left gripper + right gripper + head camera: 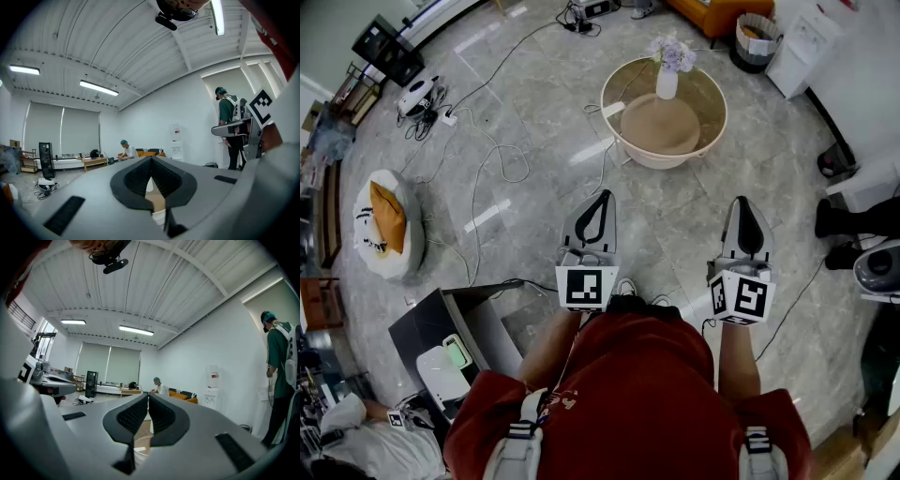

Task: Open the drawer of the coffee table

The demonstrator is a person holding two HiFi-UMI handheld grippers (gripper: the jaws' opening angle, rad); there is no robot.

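The round coffee table (712,131) stands ahead on the grey marble floor, white-walled with a beige top. A white vase of pale flowers (667,80) is on it. No drawer can be made out from this angle. My left gripper (601,195) is held level in front of the person and short of the table, with its jaws shut and empty. The right gripper (743,201) is held beside it, also shut and empty. The left gripper's (151,158) tips meet in its own view. So do the right gripper's (148,394) tips, with a beige and white sliver showing below them.
Cables (492,141) trail over the floor at left. A white and orange cushion (384,230) lies far left. A dark open case (455,337) sits by the person's left leg. A bin (757,37) stands at the back. Someone's feet (839,225) show at right, and a person (125,150) sits far off.
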